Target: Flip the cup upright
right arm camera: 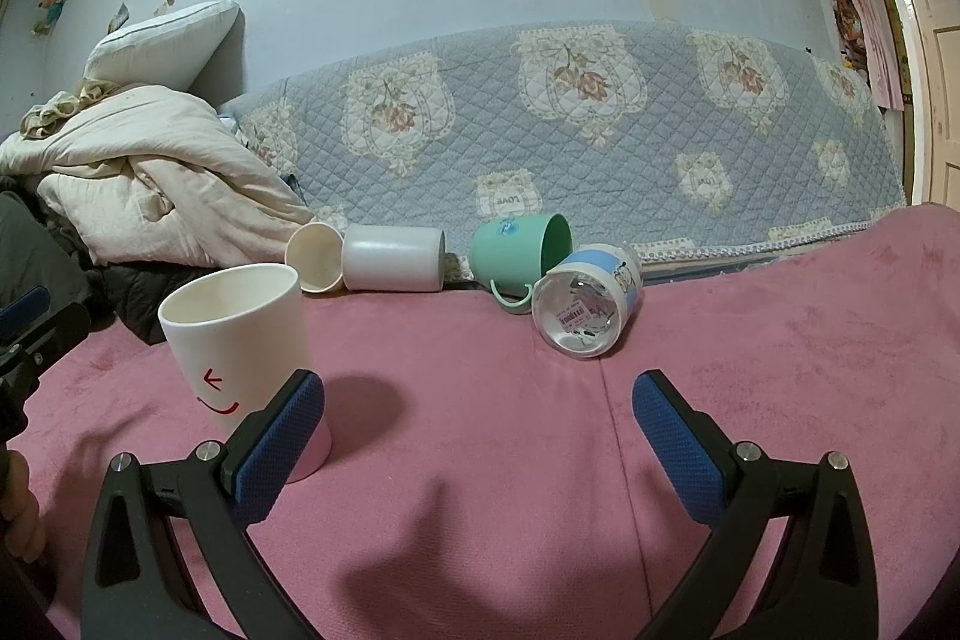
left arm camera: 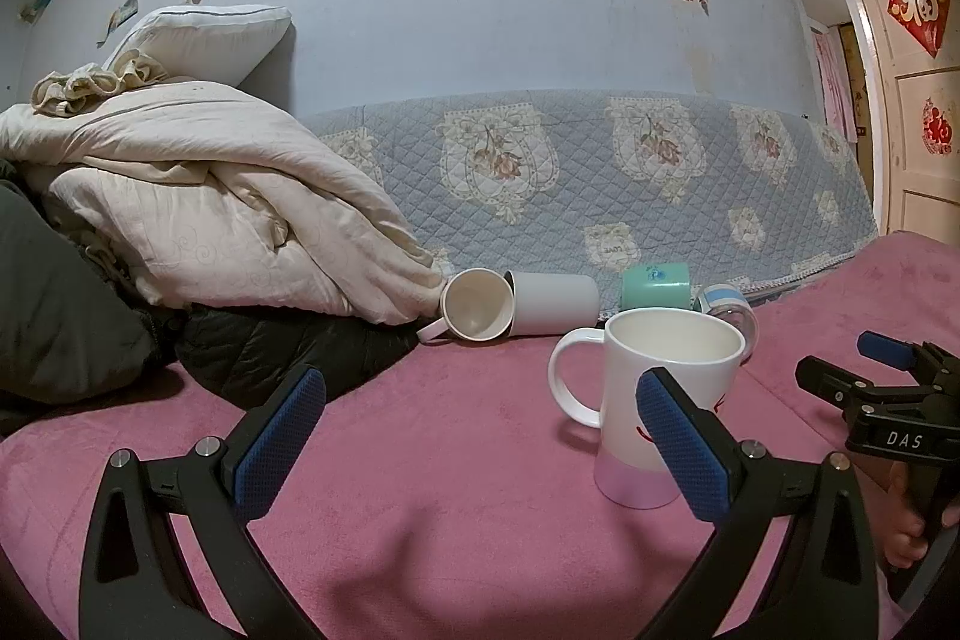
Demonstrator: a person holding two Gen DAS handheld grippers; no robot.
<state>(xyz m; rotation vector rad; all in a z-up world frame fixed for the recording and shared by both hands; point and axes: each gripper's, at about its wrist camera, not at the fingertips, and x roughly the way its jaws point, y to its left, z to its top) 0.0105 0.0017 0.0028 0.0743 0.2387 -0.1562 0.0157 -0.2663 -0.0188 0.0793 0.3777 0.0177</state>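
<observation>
A white mug with a red smile mark [left arm camera: 654, 400] stands upright on the pink blanket [left arm camera: 450, 460]; it also shows in the right wrist view [right arm camera: 240, 340]. Behind it several cups lie on their sides: a white mug [left arm camera: 477, 304], a white cup [left arm camera: 555, 304], a green cup [right arm camera: 519, 250] and a clear cup with a blue band [right arm camera: 591, 304]. My left gripper [left arm camera: 480, 448] is open and empty, its right finger in front of the upright mug. My right gripper [right arm camera: 480, 448] is open and empty, facing the fallen cups; it also shows at the right edge of the left wrist view [left arm camera: 888, 376].
A heap of cream bedding [left arm camera: 198, 202] and dark clothing [left arm camera: 72, 316] lies at the left. A quilted blue floral cover [left arm camera: 600, 172] runs along the wall behind the cups. A door [left arm camera: 912, 100] stands at the far right.
</observation>
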